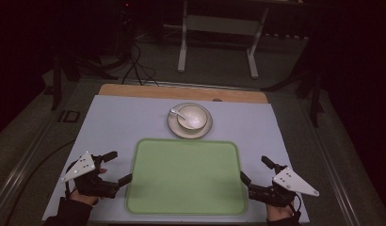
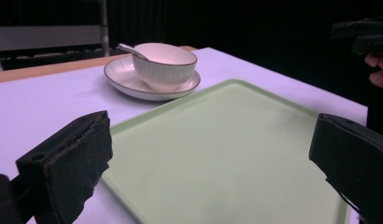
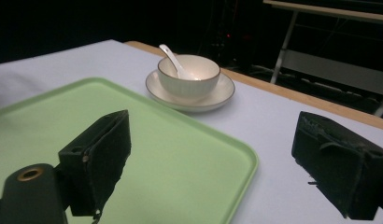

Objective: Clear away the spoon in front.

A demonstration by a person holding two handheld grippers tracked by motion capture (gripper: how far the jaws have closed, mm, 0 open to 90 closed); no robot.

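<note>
Two hand-held grippers, one tray, one saucer, one bowl and one spoon are on or over one table covered with a pale sheet.

At the near left, the left gripper [image 1: 119,166] is held just off the left edge of the tray, its jaws spread wide with nothing between them. In the left gripper view its two black jaws stand far apart, one over the pale sheet [image 2: 35,107] and the other over the near right part of the tray [image 2: 227,154].

In the middle lies the single green tray [image 1: 186,176], flat on the table [image 1: 116,117] and bare inside.

Just beyond the tray's far edge, a little right of its centre line, sits one white saucer [image 1: 174,126]. In the saucer stands one white bowl [image 1: 195,117] with a dark rim. In the bowl rests one white spoon [image 1: 177,113], its handle leaning out over the bowl's left rim. Anything else inside the bowl cannot be made out.

At the near right, the right gripper [image 1: 256,170] is held just off the tray's right edge, likewise released, jaws wide and empty. In the right gripper view one jaw hangs over the tray [image 3: 171,163] and the other over the sheet beside it.
</note>
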